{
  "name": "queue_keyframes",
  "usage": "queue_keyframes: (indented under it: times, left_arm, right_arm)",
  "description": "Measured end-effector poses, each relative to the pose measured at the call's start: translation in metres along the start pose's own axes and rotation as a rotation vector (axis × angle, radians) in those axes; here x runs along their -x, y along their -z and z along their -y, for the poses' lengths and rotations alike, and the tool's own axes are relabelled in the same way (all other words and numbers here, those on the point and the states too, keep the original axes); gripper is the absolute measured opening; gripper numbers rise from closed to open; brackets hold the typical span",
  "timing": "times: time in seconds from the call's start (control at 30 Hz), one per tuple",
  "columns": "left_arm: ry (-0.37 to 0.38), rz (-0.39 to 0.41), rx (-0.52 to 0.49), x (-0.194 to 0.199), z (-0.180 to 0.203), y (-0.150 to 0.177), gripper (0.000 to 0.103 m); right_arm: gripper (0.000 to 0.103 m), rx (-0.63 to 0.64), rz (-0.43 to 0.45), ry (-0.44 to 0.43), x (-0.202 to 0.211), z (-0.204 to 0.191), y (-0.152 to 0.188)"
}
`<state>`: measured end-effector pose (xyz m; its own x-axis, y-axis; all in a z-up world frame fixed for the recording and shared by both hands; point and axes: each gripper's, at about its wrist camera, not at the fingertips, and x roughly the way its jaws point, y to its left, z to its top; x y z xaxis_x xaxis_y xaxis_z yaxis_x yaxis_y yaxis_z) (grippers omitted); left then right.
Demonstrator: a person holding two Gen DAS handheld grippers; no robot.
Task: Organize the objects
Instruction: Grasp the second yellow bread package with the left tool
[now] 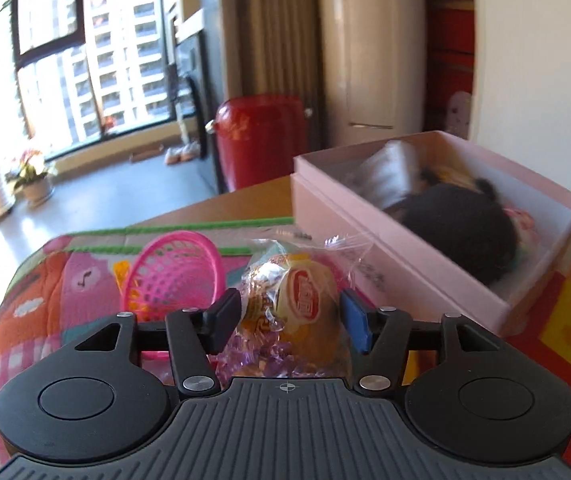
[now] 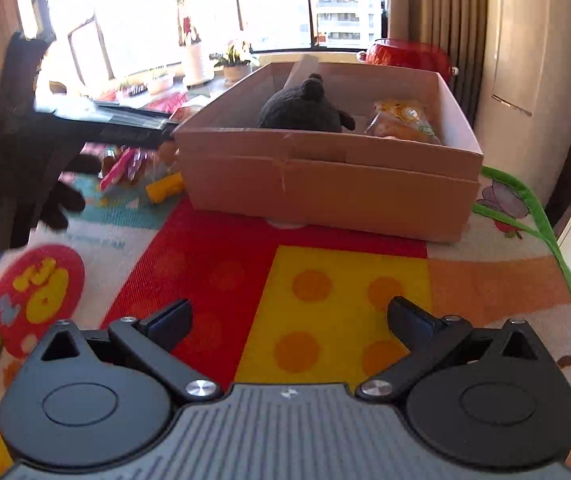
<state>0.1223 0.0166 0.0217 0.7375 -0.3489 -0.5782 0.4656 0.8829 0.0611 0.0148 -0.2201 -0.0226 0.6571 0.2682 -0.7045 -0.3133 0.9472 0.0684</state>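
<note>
My left gripper (image 1: 289, 316) is shut on a clear-wrapped snack packet (image 1: 293, 300) with a yellow and red label, held above the colourful mat. The pink cardboard box (image 1: 405, 264) lies just to its right and holds a black plush toy (image 1: 461, 232) and a white packet (image 1: 389, 172). In the right wrist view the same box (image 2: 325, 188) stands ahead with the black plush (image 2: 301, 108) and an orange snack bag (image 2: 401, 120) inside. My right gripper (image 2: 289, 320) is open and empty, low over the mat (image 2: 345, 292). The left gripper and gloved hand (image 2: 29, 160) show at the left.
A pink plastic basket (image 1: 173, 272) lies on its side left of the packet. A yellow block (image 2: 165, 188) and pink wrappers (image 2: 125, 168) lie left of the box. The mat's green edge (image 2: 545, 220) runs along the right. A red container (image 1: 261, 140) stands beyond the table.
</note>
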Motion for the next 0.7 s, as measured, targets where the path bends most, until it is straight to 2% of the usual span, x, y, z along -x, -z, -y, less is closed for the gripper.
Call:
queue_keyframes:
  times: [0.07, 0.2, 0.27, 0.33, 0.43, 0.6, 0.7]
  left_arm:
    - [0.000, -0.016, 0.045, -0.011, -0.004, -0.005, 0.064]
    - [-0.009, -0.082, 0.106, -0.028, -0.008, -0.012, 0.067]
    - [0.000, -0.116, 0.161, -0.026, -0.011, -0.012, 0.066]
    - [0.004, -0.123, 0.192, -0.017, -0.014, -0.009, 0.059]
    - [0.022, -0.134, 0.245, 0.007, -0.014, 0.003, 0.058]
    - [0.093, -0.144, 0.168, 0.055, 0.015, 0.035, 0.057]
    - [0.188, -0.149, 0.158, 0.079, 0.032, 0.052, 0.057]
  right_arm:
    - [0.103, 0.050, -0.011, 0.029, -0.002, -0.007, 0.000]
    - [0.103, 0.045, 0.002, 0.027, -0.001, -0.006, 0.003]
    - [0.103, 0.045, 0.006, 0.028, -0.002, -0.007, 0.003]
    - [0.103, 0.043, 0.007, 0.023, 0.000, -0.006, 0.004]
    - [0.103, 0.043, 0.009, 0.020, 0.001, -0.006, 0.004]
    - [0.103, 0.042, 0.010, 0.018, 0.001, -0.005, 0.004]
    - [0.103, 0.042, 0.010, 0.018, 0.001, -0.006, 0.004]
